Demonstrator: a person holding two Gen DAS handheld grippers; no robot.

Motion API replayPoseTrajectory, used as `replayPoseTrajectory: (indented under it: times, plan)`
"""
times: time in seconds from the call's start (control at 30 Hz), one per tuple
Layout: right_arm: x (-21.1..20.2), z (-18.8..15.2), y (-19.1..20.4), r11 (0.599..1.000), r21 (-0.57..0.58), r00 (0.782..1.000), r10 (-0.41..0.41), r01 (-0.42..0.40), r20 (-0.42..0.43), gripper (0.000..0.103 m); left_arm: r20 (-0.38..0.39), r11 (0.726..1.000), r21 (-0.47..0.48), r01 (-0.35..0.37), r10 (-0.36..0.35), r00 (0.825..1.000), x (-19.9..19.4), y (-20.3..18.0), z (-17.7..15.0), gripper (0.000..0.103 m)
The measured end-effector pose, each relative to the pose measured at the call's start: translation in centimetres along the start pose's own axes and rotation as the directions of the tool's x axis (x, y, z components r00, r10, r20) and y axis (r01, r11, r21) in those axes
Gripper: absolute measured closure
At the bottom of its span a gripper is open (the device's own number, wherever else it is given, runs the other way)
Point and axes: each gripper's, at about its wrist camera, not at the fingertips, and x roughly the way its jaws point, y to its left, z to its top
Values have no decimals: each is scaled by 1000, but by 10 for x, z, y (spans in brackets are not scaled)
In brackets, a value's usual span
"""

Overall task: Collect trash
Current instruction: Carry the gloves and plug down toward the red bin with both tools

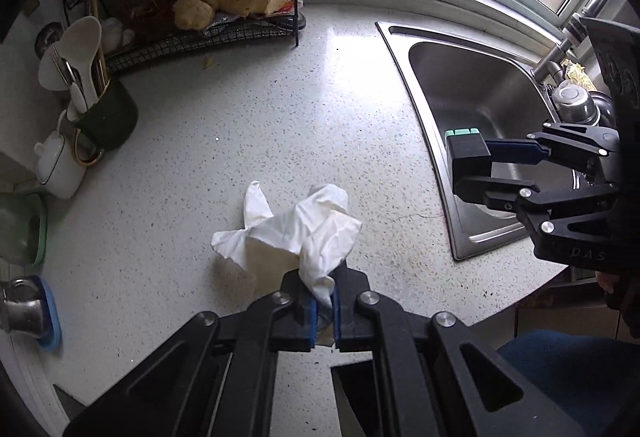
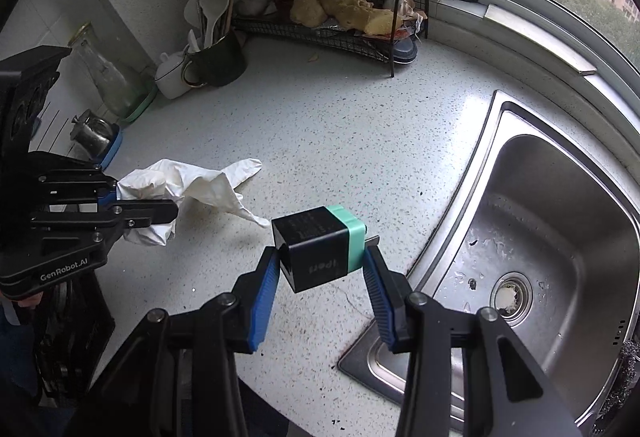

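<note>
The bench (image 2: 320, 125) is the biggest thing here. It is pale and speckled, and all the other things sit on it or hang over it. The sink (image 2: 560, 237) is set into the bench, so every place below is told from the sink.

Far from the sink, at the back corner of the bench, stands a black wire rack (image 2: 340, 33) with lumpy yellow food on it. Just beside the rack, a little farther from the sink, a dark mug (image 2: 220, 61) holds spoons upright so they are easy to reach.

The two pieces of trash are both up off the bench, each in a gripper, which looks like they are being carried away to be thrown out.

The white tissue (image 1: 296, 233) hangs well away from the sink, over the open middle of the bench. The left gripper (image 1: 324, 301) is pinched tight on one thin corner of it. That is why the rest of the tissue flops loose and spreads out in front of the gripper.

The small black and green box (image 2: 320, 249) is much nearer the sink, just beside its rim and above the bench edge. The right gripper (image 2: 320, 289) is clamped on it, one blue pad on each side. The box is stiff, so the gripper stays partly apart around it. The box sits tilted between the pads, so I think it could slip if the hold gets loose.
</note>
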Motion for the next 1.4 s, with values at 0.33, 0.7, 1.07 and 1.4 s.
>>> replayPoseTrajectory:
  times: [0.33, 0.7, 1.07, 1.4]
  plan:
    - [-28, -56, 11, 994, -92, 998, 58, -56, 25, 62, 50, 996, -72, -48, 52, 997, -38, -48, -61, 99]
    - [-64, -137, 12, 977, -180, 993, 120, -115, 17, 62, 56, 983, -165, -82, 92, 994, -53, -124, -139, 99]
    - [-60, -200, 19, 965, -214, 987, 137, -152, -82, 62, -13, 968, -242, -66, 65, 998, -34, -164, -211, 99]
    - [-13, -245, 19, 969, -188, 972, 123, -161, -198, 62, -102, 964, -263, -52, 26, 994, 21, -179, -243, 99]
